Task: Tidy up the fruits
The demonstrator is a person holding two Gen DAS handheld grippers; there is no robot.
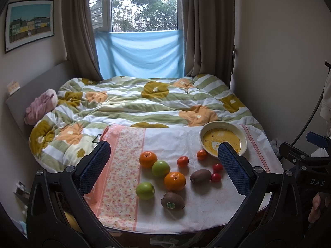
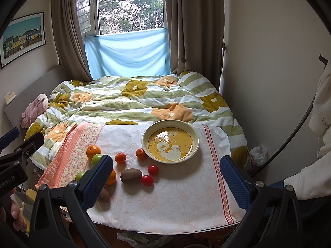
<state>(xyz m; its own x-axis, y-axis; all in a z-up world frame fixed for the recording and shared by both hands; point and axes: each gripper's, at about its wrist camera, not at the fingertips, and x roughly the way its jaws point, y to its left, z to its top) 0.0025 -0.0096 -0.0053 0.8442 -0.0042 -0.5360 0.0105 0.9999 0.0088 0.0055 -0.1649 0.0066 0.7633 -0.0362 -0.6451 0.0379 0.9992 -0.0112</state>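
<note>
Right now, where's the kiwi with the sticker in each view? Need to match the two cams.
Left wrist: stickered kiwi sits low centre, nearest fruit to the camera, in front of an orange, fully visible.
Right wrist: same kiwi at lower left, mostly hidden behind the gripper's left finger; sticker not visible.
Shared landmark: the yellow bowl, far right on the cloth in the left view, centre in the right view.

Right tongs (image 2: 166,183) half hide an orange (image 2: 111,177).
</note>
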